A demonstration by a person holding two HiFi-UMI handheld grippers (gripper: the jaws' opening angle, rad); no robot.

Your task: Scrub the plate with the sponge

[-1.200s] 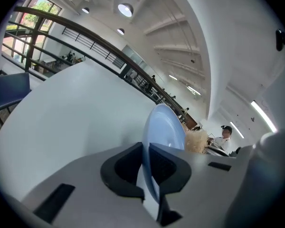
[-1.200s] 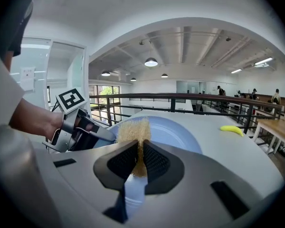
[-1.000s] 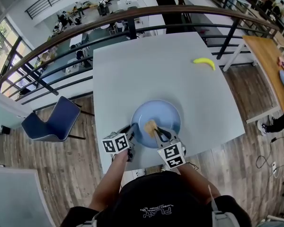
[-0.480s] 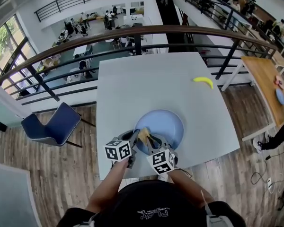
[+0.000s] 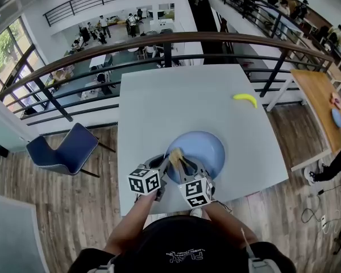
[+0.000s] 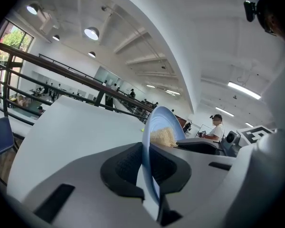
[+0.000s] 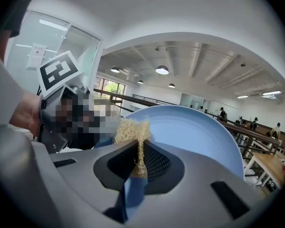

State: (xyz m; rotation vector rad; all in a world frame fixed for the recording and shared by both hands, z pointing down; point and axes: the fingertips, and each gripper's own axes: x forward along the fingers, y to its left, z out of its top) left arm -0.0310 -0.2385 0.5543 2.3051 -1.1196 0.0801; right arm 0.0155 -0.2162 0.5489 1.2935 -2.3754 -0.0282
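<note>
Grey table [image 5: 170, 101], blue plate [image 5: 209, 147], banana [image 5: 245, 99] (railing [image 5: 159, 39] beyond)

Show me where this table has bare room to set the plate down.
Bare: the far half of the table, from the plate to the railing-side edge, left of the banana; also the near right corner. Crowded: the near edge, where left gripper, right gripper, plate and sponge bunch.

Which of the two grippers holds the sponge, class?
The right gripper: its jaws pinch the tan sponge. The left gripper clamps the rim of the blue plate instead.
</note>
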